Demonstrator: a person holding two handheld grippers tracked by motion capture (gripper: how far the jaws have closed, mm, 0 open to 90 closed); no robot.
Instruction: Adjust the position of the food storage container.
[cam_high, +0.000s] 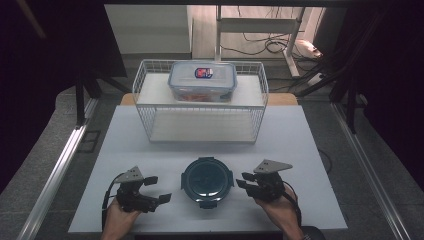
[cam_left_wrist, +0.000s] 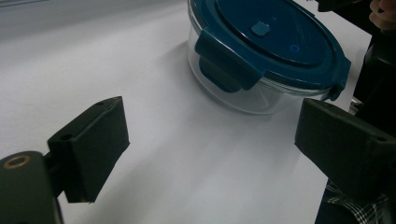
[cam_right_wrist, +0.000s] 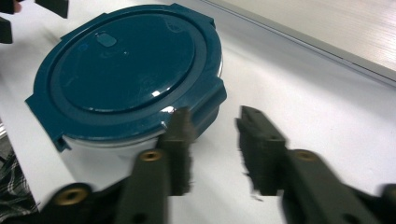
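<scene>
A round glass container with a dark blue clip-on lid (cam_high: 207, 181) stands on the white table near its front edge, between the two hands. My left gripper (cam_high: 159, 189) lies to its left, pointing at it, with the jaws wide apart and nothing between them. The left gripper view shows those jaws (cam_left_wrist: 215, 116) spread over bare table, the container (cam_left_wrist: 275, 32) just beyond. My right gripper (cam_high: 242, 180) sits close to the container's right side. In the right gripper view its jaws (cam_right_wrist: 215, 121) stand apart beside the lid (cam_right_wrist: 126, 60) and hold nothing.
A white wire basket (cam_high: 200, 107) stands at the back of the table. Inside it sits a clear rectangular box with a blue-rimmed lid (cam_high: 202, 80). The white table (cam_high: 300, 150) is bare between basket and container. Metal rails run along both sides on the floor.
</scene>
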